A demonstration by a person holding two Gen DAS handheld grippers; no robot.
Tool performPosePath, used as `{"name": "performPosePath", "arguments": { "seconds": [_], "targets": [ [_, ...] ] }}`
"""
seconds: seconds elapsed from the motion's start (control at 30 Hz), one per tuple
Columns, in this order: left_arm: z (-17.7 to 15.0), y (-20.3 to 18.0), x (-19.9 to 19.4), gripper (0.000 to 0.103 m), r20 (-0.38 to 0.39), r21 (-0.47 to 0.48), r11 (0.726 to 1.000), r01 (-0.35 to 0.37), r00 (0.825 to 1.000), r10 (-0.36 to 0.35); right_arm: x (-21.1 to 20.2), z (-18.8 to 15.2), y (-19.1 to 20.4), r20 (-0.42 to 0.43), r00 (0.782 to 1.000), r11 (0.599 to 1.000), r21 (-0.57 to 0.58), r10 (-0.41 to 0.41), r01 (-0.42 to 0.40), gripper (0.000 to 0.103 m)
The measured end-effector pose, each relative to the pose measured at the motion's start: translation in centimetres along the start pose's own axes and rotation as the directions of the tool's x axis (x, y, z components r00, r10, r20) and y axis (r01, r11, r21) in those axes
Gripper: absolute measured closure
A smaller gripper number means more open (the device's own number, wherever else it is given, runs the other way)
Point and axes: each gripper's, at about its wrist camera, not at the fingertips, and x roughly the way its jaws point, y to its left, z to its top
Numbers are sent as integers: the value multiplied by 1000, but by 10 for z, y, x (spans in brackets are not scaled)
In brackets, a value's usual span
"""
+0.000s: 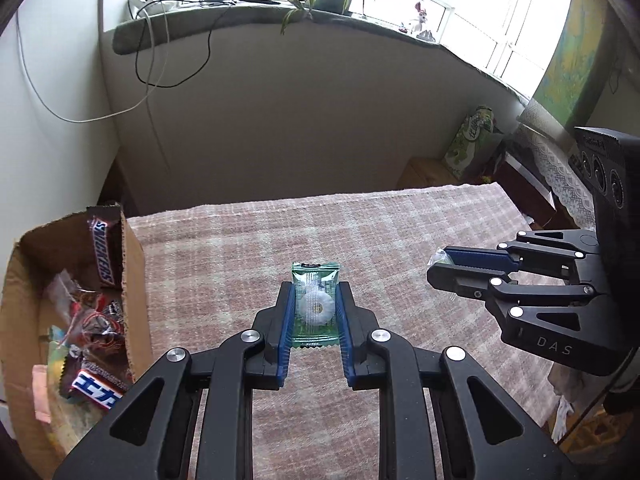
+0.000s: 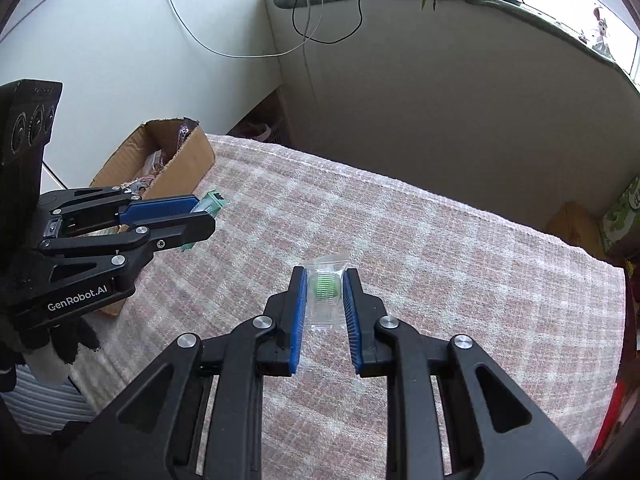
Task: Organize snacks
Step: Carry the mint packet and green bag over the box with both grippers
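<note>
My left gripper (image 1: 315, 294) is shut on a green-wrapped ring candy (image 1: 316, 304), held above the checked tablecloth (image 1: 240, 248). In the right wrist view that same left gripper (image 2: 204, 216) shows at the left with the green wrapper (image 2: 212, 204) sticking out of its tips. My right gripper (image 2: 325, 280) is shut on a clear-wrapped green candy (image 2: 326, 286), also lifted off the cloth. From the left wrist view the right gripper (image 1: 438, 266) appears at the right, a bit of clear wrapper (image 1: 439, 257) at its tip. The cardboard box (image 1: 134, 264) of snacks stands at the table's left edge.
Inside the box lie Snickers bars (image 1: 105, 252) and several other wrapped sweets (image 1: 92, 320). The table's far edge drops off to a wall below a windowsill (image 1: 240, 16) with a potted plant and cables. A green bag (image 1: 474, 144) and boxes sit beyond the right corner.
</note>
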Motion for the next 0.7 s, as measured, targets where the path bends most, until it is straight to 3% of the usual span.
{"name": "performPosePath", "arguments": {
  "seconds": [0.37, 0.7],
  "targets": [
    [-17, 52, -60, 84, 54, -98, 992, -82, 995, 88, 1, 46, 82, 26, 995, 991, -97, 99, -96, 84],
    [-33, 106, -86, 84, 60, -200, 969, -145, 985, 160, 23, 81, 138, 15, 984, 975, -139, 179, -176, 84]
  ]
}}
